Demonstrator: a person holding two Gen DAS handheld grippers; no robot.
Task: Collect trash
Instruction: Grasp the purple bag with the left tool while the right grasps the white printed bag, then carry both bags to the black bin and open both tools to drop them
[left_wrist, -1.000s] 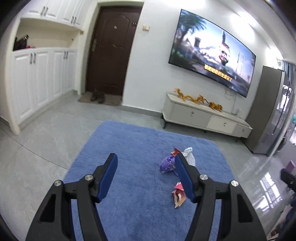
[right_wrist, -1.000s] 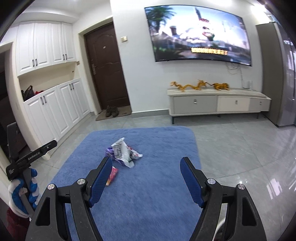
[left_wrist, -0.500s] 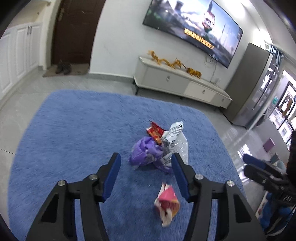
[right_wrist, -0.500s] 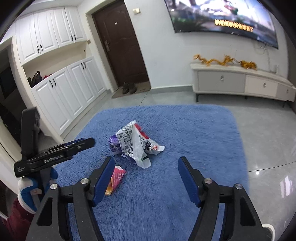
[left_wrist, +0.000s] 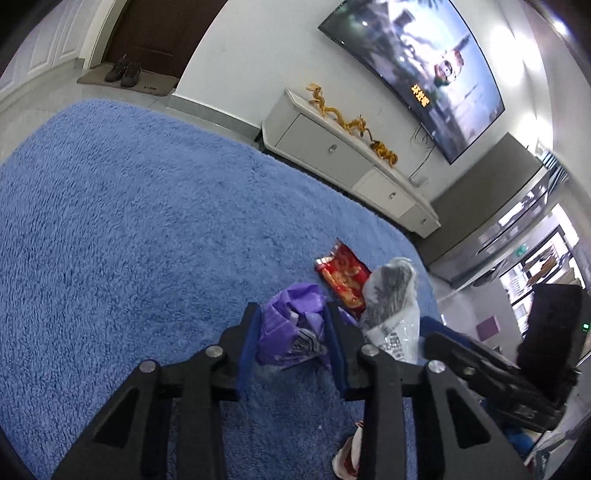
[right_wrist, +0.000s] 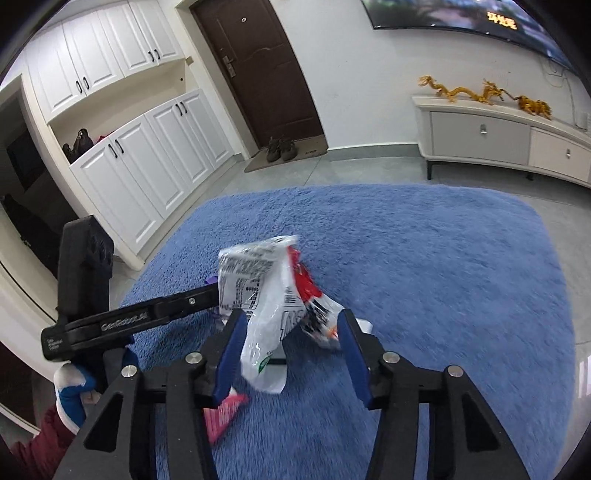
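Trash lies on a blue rug (left_wrist: 129, 221). A crumpled purple bag (left_wrist: 291, 328) sits between the fingers of my left gripper (left_wrist: 291, 347), whose jaws are narrowed around it but still open. A white printed bag (right_wrist: 266, 306) stands between the fingers of my open right gripper (right_wrist: 288, 350); it also shows in the left wrist view (left_wrist: 395, 314). A red snack packet (left_wrist: 343, 277) lies just beyond the purple bag. A pink wrapper (right_wrist: 225, 413) lies under my right gripper's left finger.
A white TV cabinet (right_wrist: 498, 136) with gold dragon figures stands against the far wall under a TV (left_wrist: 417, 70). White cupboards (right_wrist: 147, 155) and a dark door (right_wrist: 258, 70) with shoes on a mat are at the left. Grey tiled floor surrounds the rug.
Both grippers have moved down and forward onto the trash pile. The left jaws have narrowed around the purple bag. The right gripper now straddles the white bag.
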